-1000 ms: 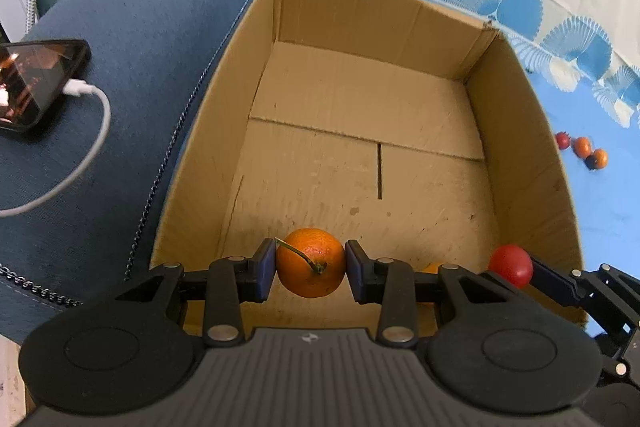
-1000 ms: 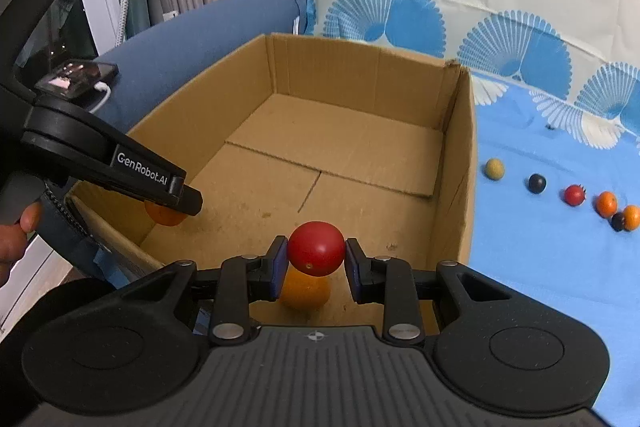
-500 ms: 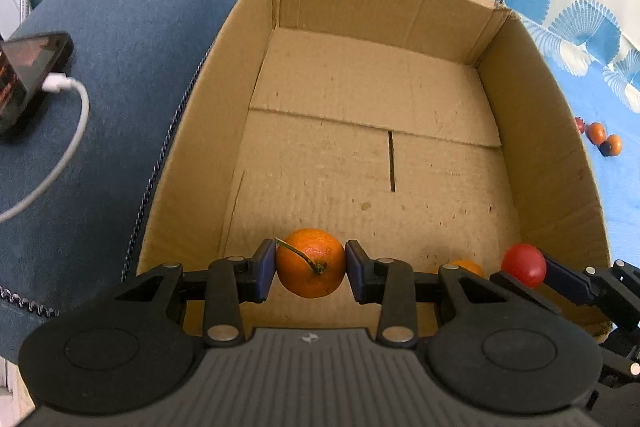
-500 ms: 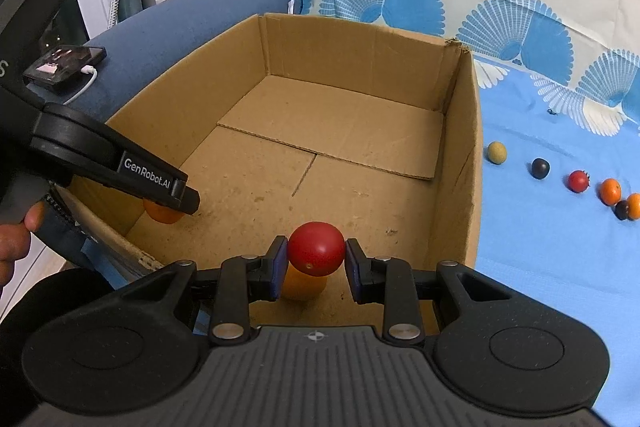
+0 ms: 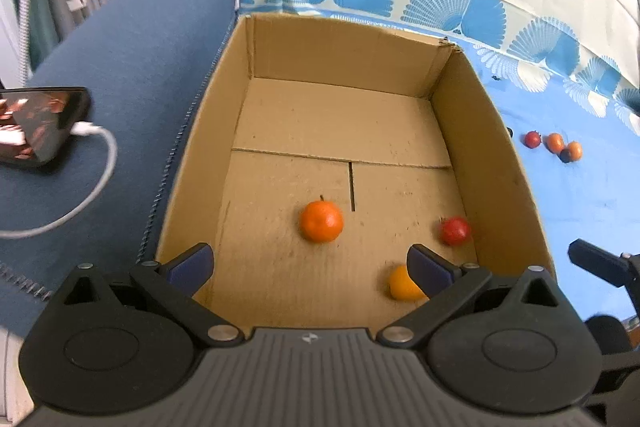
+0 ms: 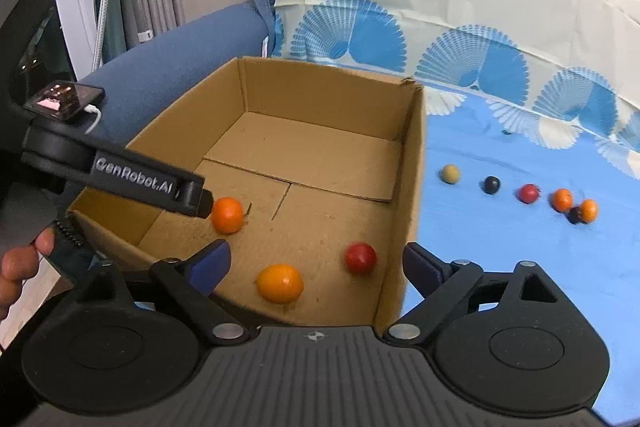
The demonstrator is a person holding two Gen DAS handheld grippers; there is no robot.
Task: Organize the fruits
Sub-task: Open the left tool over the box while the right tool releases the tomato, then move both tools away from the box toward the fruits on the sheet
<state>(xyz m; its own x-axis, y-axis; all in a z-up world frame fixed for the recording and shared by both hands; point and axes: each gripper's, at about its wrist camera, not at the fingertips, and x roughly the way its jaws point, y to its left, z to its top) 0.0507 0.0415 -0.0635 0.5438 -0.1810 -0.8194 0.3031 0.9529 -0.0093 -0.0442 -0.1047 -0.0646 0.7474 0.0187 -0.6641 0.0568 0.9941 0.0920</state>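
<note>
Both hand-held grippers — left (image 5: 308,263), right (image 6: 316,263) — stand wide, empty. Orange (image 5: 321,221), red fruit (image 5: 455,230) and yellow fruit (image 6: 279,283) lie loose in the cardboard box (image 6: 412,187). Risk: remaining fruits (image 6: 528,193) on the blue cloth, right of the box, could roll if nudged.
</note>
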